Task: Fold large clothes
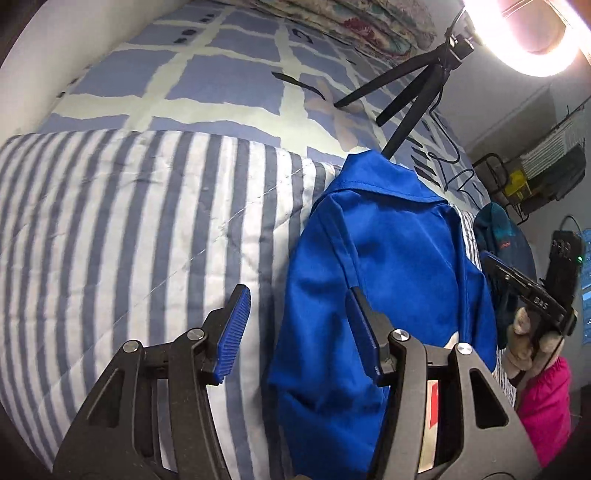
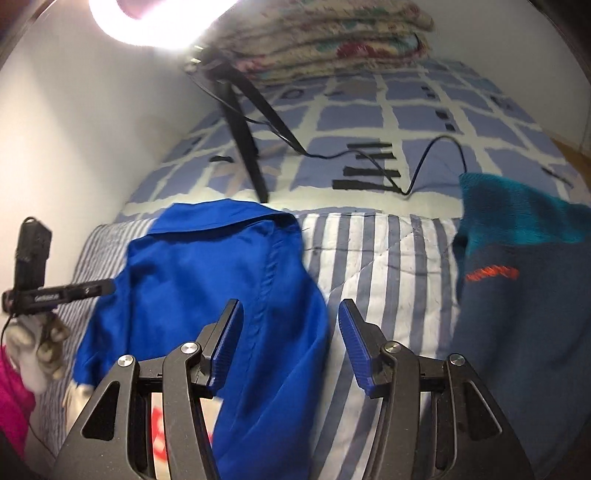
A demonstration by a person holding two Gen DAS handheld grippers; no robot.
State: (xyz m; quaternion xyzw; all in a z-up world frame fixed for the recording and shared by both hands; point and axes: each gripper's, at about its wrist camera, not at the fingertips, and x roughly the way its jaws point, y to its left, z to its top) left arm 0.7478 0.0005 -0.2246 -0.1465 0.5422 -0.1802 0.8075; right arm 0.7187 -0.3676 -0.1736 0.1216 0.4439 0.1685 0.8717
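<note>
A bright blue collared shirt lies partly folded on the striped quilt, collar toward the far side. It also shows in the right wrist view. My left gripper is open and empty, just above the shirt's left edge. My right gripper is open and empty, over the shirt's right edge and the quilt. The right gripper's body shows at the right in the left wrist view, and the left gripper's body at the left in the right wrist view.
A teal and navy fleece lies to the right on the quilt. A black tripod with a ring light and a cable stands on the checked bedsheet. Folded floral blankets lie behind. A white wall is at the left.
</note>
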